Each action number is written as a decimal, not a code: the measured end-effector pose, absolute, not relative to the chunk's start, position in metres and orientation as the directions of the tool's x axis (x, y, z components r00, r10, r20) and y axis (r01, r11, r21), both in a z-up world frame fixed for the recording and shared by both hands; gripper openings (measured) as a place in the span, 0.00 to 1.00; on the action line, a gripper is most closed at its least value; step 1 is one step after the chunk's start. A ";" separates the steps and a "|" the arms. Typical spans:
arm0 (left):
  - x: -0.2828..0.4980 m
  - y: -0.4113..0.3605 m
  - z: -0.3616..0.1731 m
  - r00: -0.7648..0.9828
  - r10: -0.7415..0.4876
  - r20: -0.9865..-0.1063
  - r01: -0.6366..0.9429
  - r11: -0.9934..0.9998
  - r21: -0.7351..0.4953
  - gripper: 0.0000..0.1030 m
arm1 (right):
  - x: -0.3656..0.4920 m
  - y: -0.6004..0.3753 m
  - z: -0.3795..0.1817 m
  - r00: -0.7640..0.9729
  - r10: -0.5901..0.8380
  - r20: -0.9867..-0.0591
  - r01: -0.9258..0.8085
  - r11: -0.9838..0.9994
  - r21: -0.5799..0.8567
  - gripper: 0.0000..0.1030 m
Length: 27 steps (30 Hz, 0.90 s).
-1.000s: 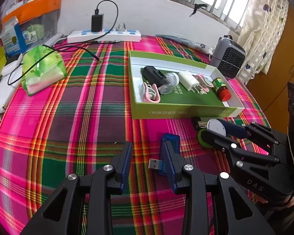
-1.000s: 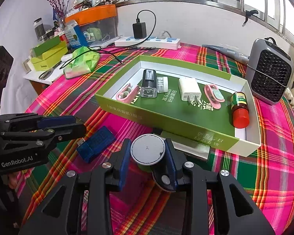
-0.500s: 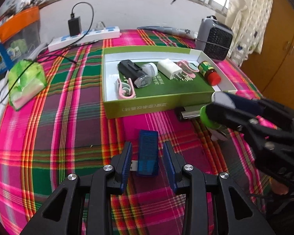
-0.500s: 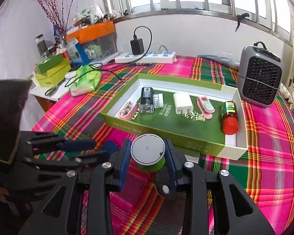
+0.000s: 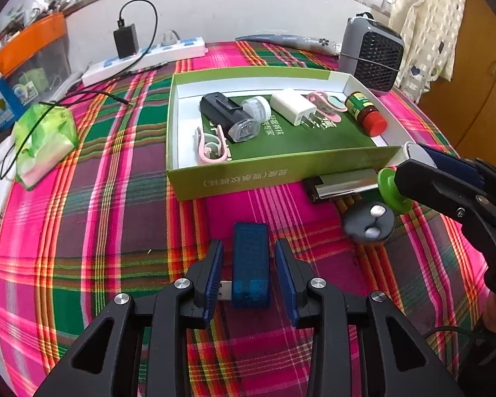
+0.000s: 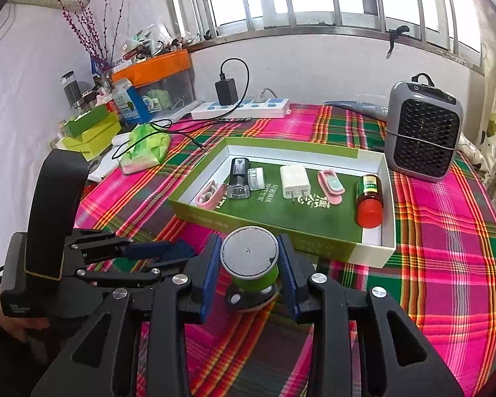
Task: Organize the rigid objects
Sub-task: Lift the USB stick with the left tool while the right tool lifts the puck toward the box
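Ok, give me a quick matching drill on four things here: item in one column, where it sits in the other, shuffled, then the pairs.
Items:
1. blue USB stick
2. green-and-grey cylinder
3. red-capped bottle
4. silver lighter

Places:
A. lying inside the green box, right end
B. on the cloth, against the box's front wall
C. between the fingers of the left hand-held gripper, not yet clamped
D. gripped in the right hand-held gripper

Pairs: 1-C, 2-D, 3-A, 4-B

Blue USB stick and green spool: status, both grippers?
Left gripper open, jaws straddling blue USB stick on the cloth. Right gripper shut on green spool, lifted. Green tray just ahead, nothing blocking.
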<state>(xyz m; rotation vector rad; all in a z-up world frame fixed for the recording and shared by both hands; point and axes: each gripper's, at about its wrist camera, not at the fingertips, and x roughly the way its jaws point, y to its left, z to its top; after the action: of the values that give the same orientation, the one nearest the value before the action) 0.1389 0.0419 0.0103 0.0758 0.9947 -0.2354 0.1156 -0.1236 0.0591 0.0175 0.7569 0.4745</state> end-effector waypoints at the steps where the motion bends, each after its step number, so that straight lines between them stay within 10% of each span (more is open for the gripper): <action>1: 0.139 0.041 0.010 0.522 -0.159 -0.838 0.231 0.972 -0.040 0.31 | 0.115 -0.124 0.059 0.626 0.421 -0.656 -0.408 0.894 0.185 0.34; 27: 0.134 0.039 0.009 0.550 -0.116 -0.827 0.224 0.974 0.012 0.20 | 0.114 -0.125 0.058 0.622 0.426 -0.657 -0.412 0.892 0.189 0.34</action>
<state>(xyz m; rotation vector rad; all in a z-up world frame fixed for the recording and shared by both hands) 0.1344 0.0386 0.0088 0.1210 0.9687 -0.2022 0.1144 -0.1253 0.0583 0.0204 0.7595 0.4813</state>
